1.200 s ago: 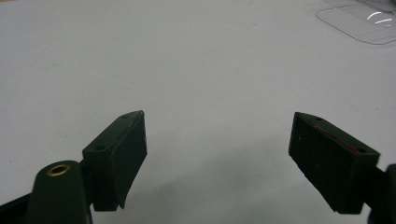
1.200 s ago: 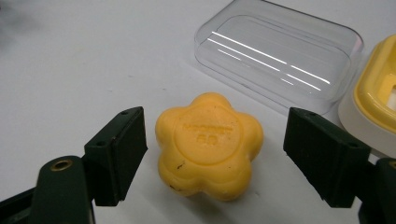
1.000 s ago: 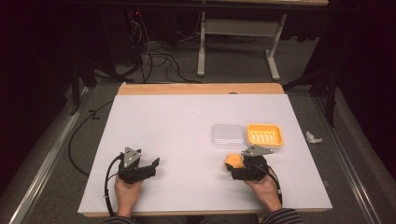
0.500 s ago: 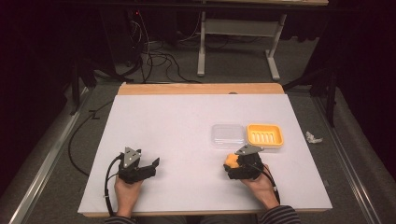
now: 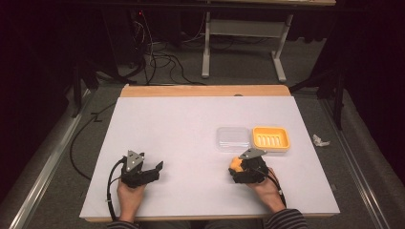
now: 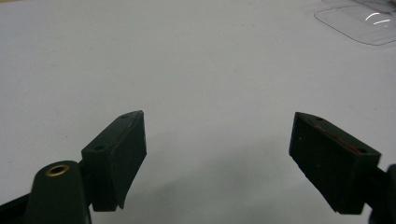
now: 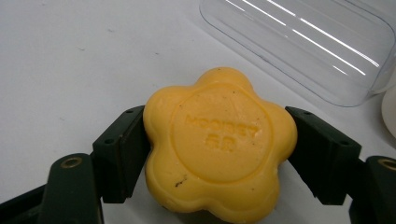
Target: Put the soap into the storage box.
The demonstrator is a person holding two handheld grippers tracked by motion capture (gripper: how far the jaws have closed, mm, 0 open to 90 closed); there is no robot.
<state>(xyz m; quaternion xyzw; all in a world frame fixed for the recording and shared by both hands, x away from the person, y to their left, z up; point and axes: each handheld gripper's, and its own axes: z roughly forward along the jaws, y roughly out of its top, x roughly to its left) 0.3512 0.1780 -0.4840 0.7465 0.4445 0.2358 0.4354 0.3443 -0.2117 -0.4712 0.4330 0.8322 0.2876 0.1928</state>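
The right tool (image 7: 219, 154) is clamping down on the flower-shaped yellow soap (image 7: 219, 154), and its jaws have just been closing, with the bar squarely between them. In the right gripper view both black pads are pressing against the soap's lobed sides, left and right, and the stamped lettering on top is facing the camera. In the high view, the right tool (image 5: 237, 168) is sitting in the lower right of the frame with the soap (image 5: 235, 164) peeking out orange at its tip, low over the white counter (image 5: 191, 124).

Just above it in that view, the clear plastic lid (image 5: 233, 139) is lying flat, and touching its right side is the yellow soap dish (image 5: 271, 138), ribbed floor showing, nothing in it.

The left tool (image 5: 157, 168) is resting in the lower left of the high view, jaws spread wide and gripping nothing; the left gripper view is showing bare counter between the left tool's (image 6: 217, 158) pads.

So, my read: the grab is looking done. What is probably left is carrying the soap up into the dish, and perhaps fitting the lid on after.
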